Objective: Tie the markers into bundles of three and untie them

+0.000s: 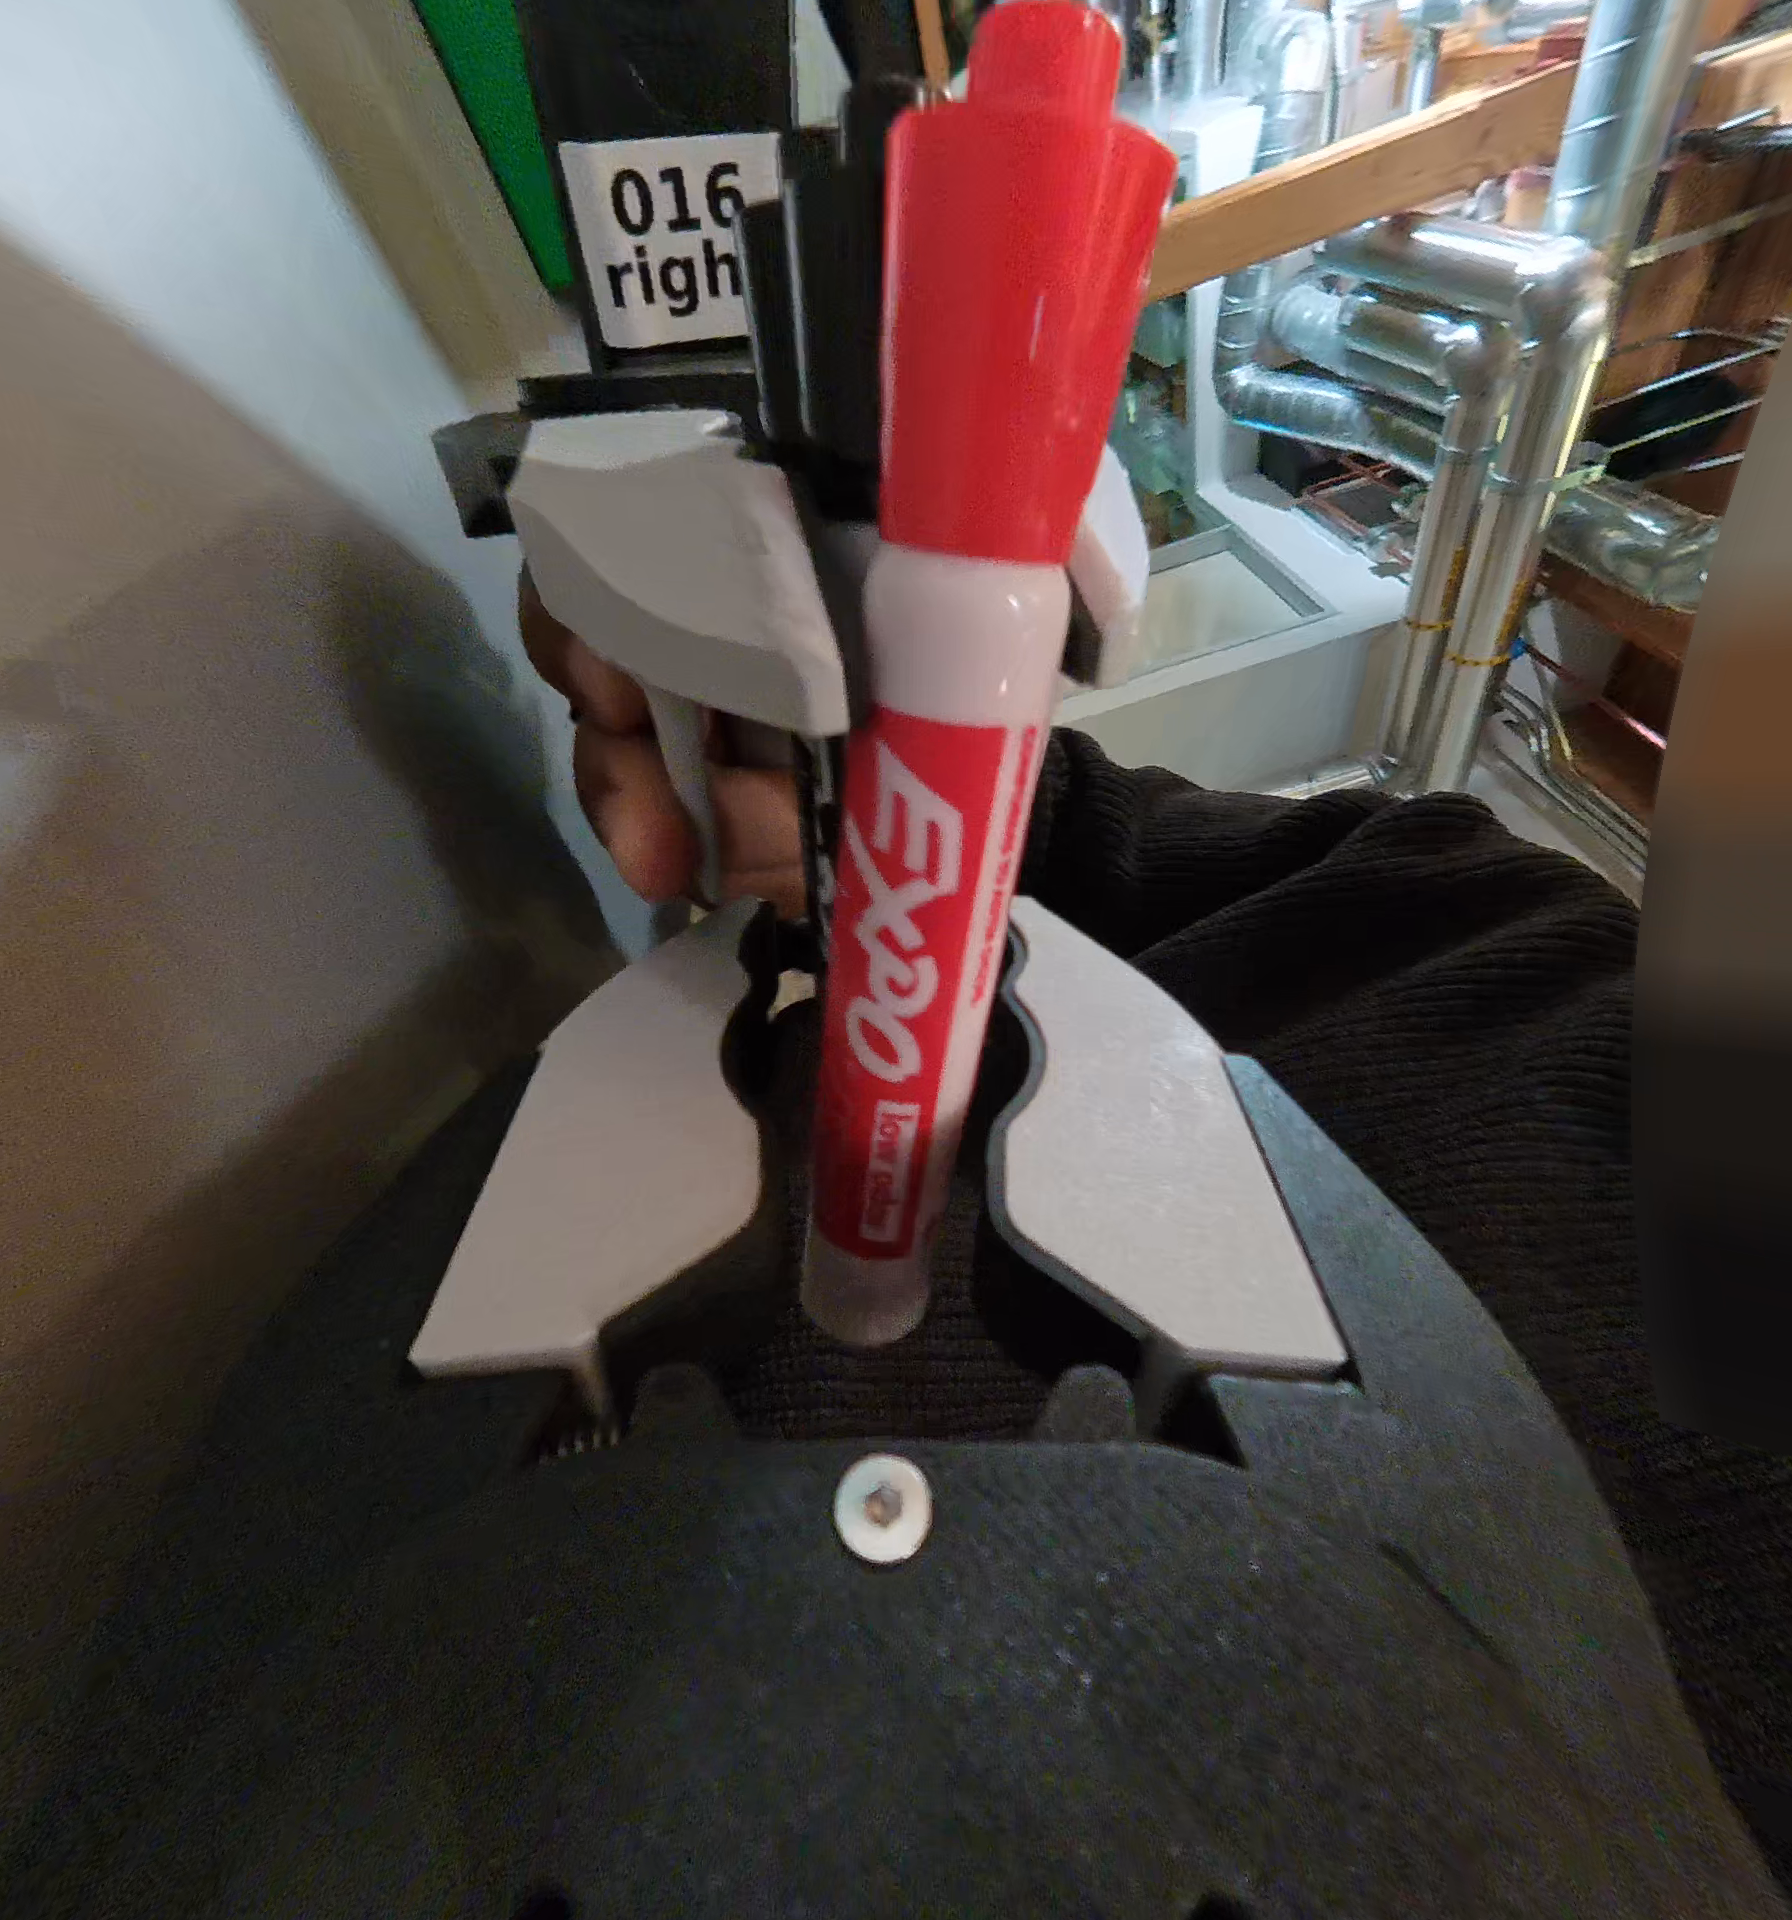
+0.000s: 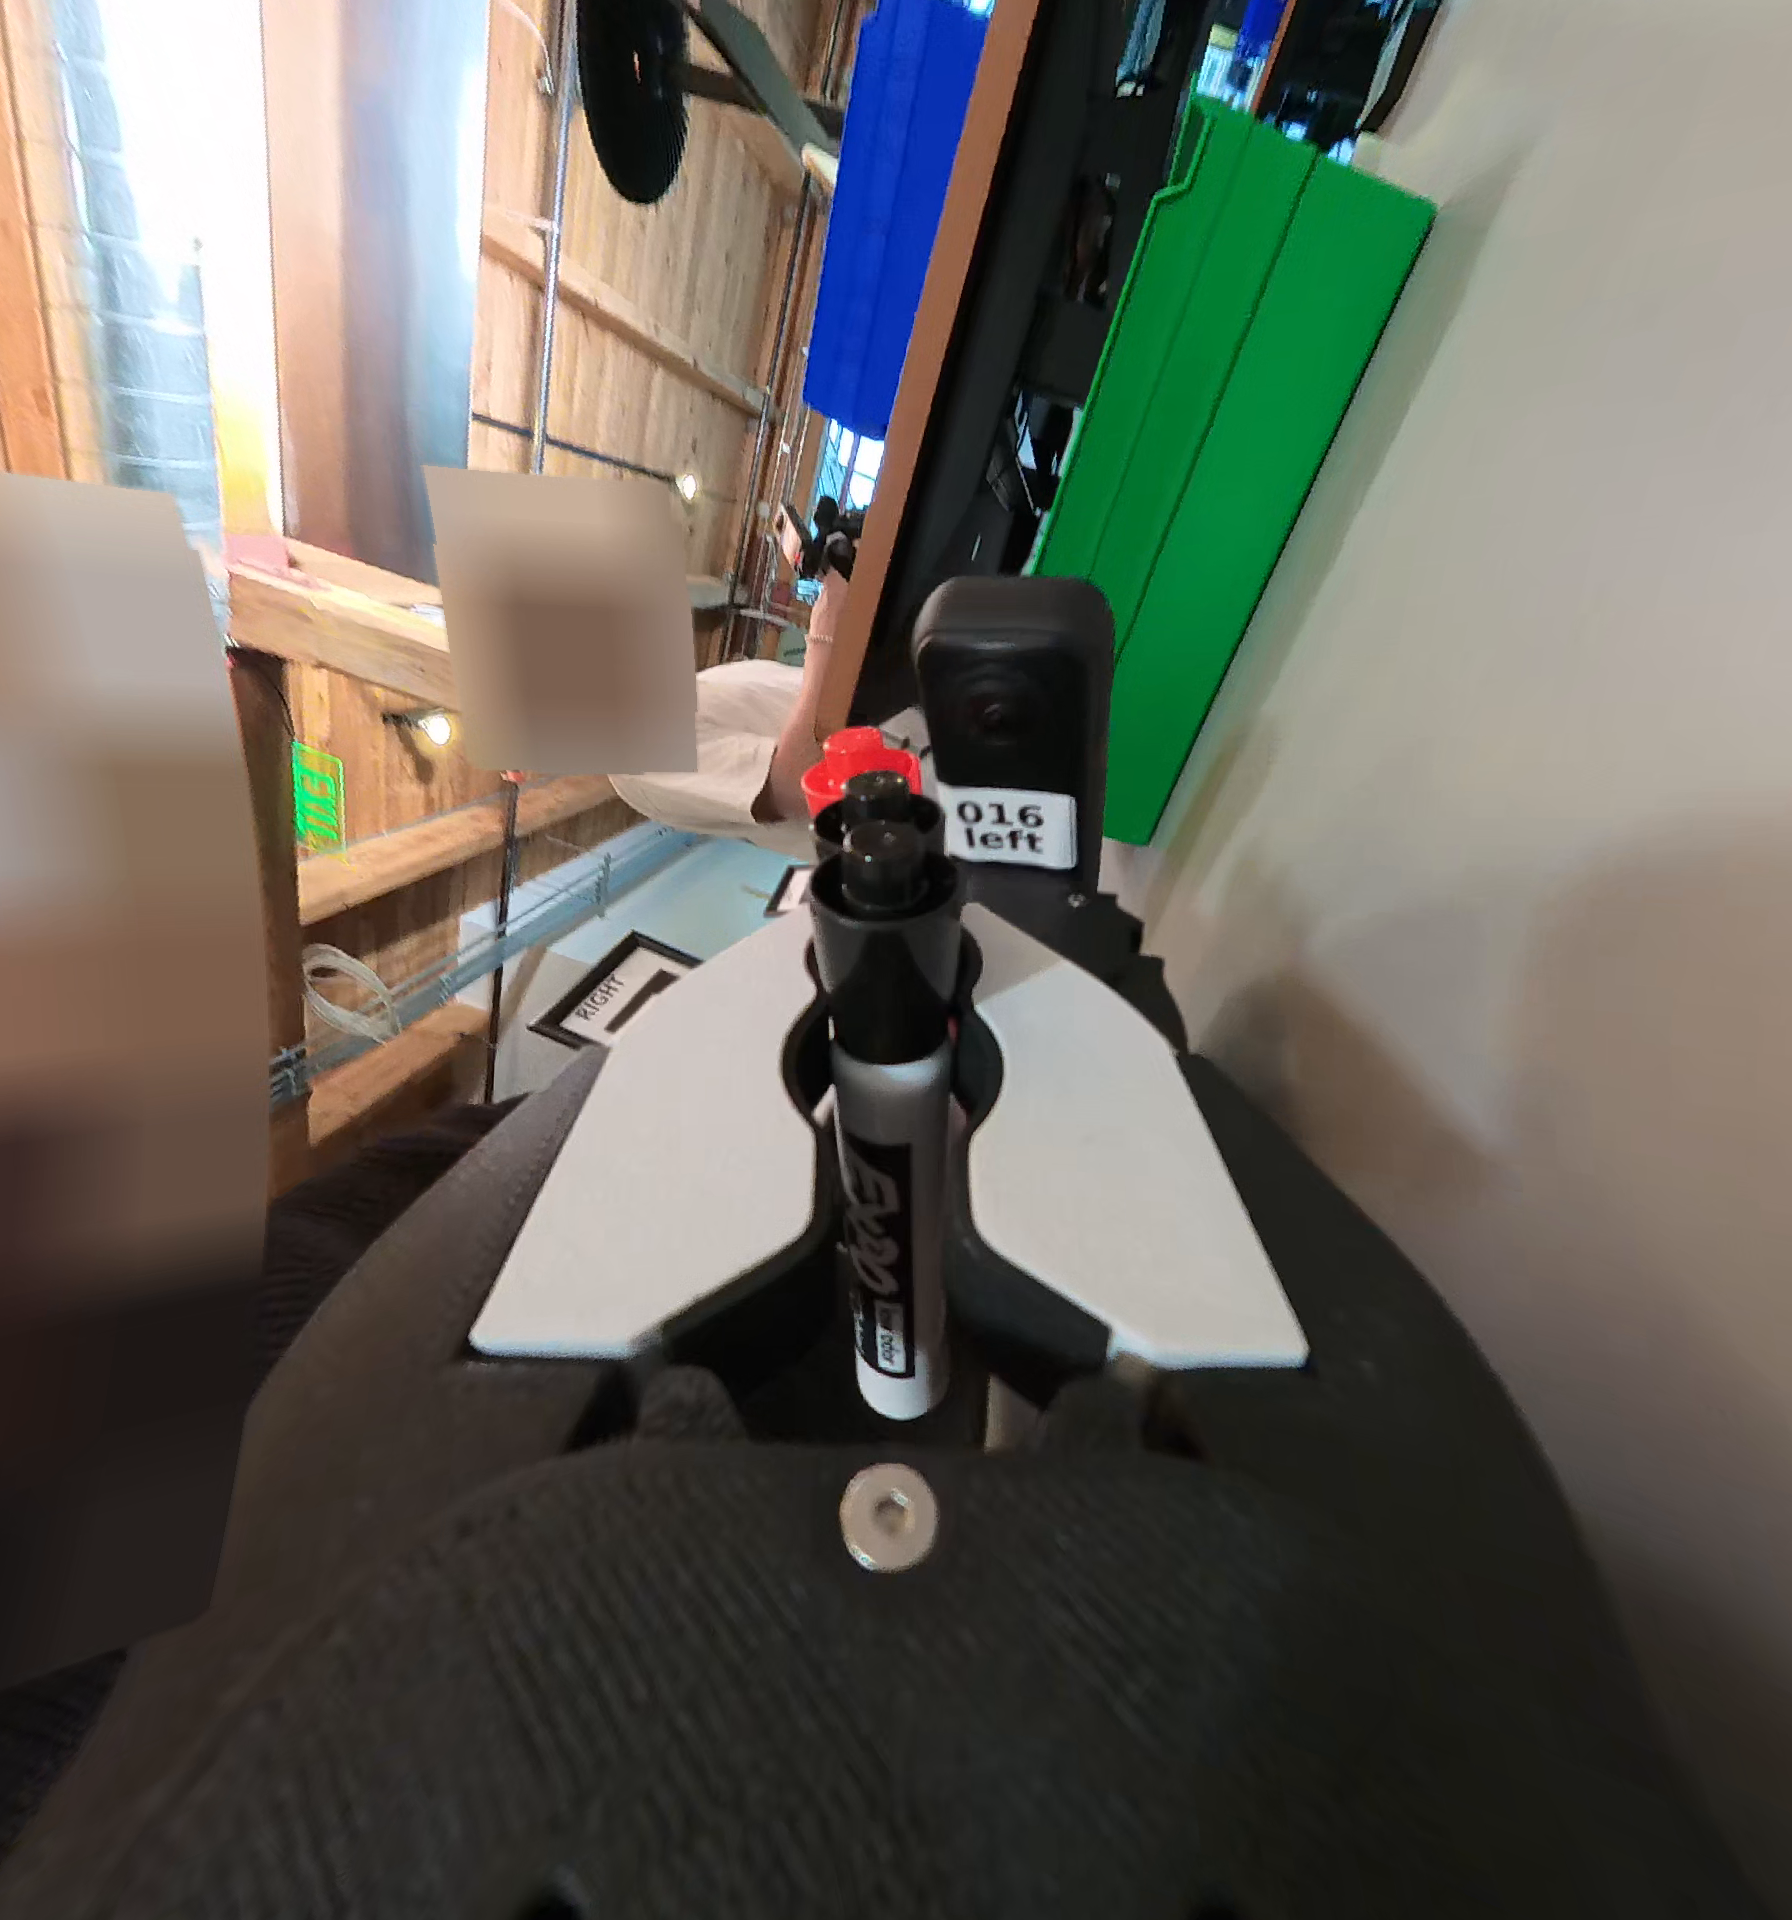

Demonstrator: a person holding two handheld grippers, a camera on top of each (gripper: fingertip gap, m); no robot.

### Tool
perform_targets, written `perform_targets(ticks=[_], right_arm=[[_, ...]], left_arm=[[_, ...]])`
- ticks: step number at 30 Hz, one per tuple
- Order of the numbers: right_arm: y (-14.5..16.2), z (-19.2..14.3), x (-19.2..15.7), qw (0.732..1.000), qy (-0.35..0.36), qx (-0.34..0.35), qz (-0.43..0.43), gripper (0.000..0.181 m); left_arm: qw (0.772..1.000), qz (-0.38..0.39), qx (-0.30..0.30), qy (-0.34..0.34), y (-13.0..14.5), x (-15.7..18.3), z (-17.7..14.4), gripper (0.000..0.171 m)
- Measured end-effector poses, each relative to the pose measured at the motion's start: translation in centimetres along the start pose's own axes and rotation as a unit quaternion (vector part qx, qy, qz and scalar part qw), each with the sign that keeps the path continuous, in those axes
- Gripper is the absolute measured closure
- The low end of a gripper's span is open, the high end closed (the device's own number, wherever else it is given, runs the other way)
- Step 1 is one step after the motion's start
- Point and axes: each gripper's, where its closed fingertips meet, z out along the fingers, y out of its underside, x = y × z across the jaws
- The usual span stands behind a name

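**A:** What could have gone wrong from there?

**B:** Mostly slippage, I judged. The markers were up in the air between two facing tools, with no table under them. The left gripper (image 1: 887, 935) had narrowed to about one barrel's width and pinched the red marker (image 1: 913, 987) low on its white body. The right gripper (image 2: 887, 977) was closed just as far on the black marker (image 2: 887, 1195) below its cap. Each tool gripped a single smooth, round barrel, so its neighbours could have slid out endwise or fanned apart if either wrist twisted.

**A:** Was anything tying them?

**B:** I couldn't tell. A dark loop (image 1: 767, 966) sat at the left fingertip, but whether it was a band round the markers was not clear. If nothing bound them, easing either grip would have dropped some.

**A:** Counts?

**B:** The right wrist view showed two black caps, one behind the other, and two red caps (image 2: 856, 764) beyond them. That made four markers at least. The left wrist view showed red cap shapes crowded together, two for certain and perhaps a third. More than three in the cluster would have made a wrong bundle.

**A:** Anything else?

**B:** There were two grippers. One hand (image 1: 653, 790) was on the right tool's grey trigger, with a black ribbed sleeve (image 1: 1391, 987) beside it. A green panel (image 2: 1235, 468) stood against the wall
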Motion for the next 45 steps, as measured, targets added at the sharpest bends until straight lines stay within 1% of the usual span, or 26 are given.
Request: perform_targets(ticks=[2, 4, 16, 22, 27, 31, 34, 36, 39, 42, 45], right_arm=[[0.1, 0.1, -0.2, 1.0, -0.003, -0.004, 0.003, 0.162], [0.2, 0.1, -0.1, 1.0, 0.001, -0.006, 0.0, 0.162], [-0.4, -0.5, 0.9, 1.0, 0.027, 0.012, -0.003, 0.162], [-0.4, -0.6, 1.2, 0.999, 0.028, 0.015, 0.007, 0.162], [-0.2, -0.6, 1.2, 1.0, 0.027, 0.007, 0.008, 0.162], [-0.2, -0.6, 1.5, 0.999, 0.028, 0.013, 0.025, 0.162], [-0.4, -0.8, 1.8, 0.998, 0.029, 0.017, 0.043, 0.16], [-0.4, -0.8, 1.9, 0.998, 0.029, 0.018, 0.05, 0.155], [-0.4, -0.7, 2.0, 0.998, 0.032, 0.014, 0.05, 0.15], [-0.4, -0.7, 2.2, 0.998, 0.037, 0.011, 0.054, 0.142], [-0.5, -0.8, 2.2, 0.998, 0.037, 0.013, 0.056, 0.142]], left_arm=[[1.0, 0.011, -0.005, -0.013, 0.1, -0.2, -0.1, 0.144], [1.0, 0.019, -0.008, -0.021, 0.2, -0.3, -0.1, 0.149], [0.998, 0.02, 0.0, -0.062, -0.2, -1.5, -0.2, 0.151], [0.998, 0.004, 0.0, -0.059, -0.2, -1.6, -0.2, 0.151], [0.998, 0.007, -0.006, -0.061, 0.0, -1.6, -0.1, 0.151], [0.998, -0.006, -0.002, -0.063, -0.1, -1.8, -0.1, 0.151], [0.998, -0.031, 0.007, -0.061, -0.2, -2.1, -0.3, 0.151], [0.997, -0.041, 0.012, -0.058, -0.3, -2.1, -0.3, 0.152], [0.997, -0.044, 0.016, -0.058, -0.5, -2.2, -0.4, 0.152], [0.997, -0.043, 0.02, -0.056, -0.6, -2.1, -0.5, 0.152], [0.997, -0.044, 0.023, -0.056, -0.7, -2.1, -0.6, 0.152]])
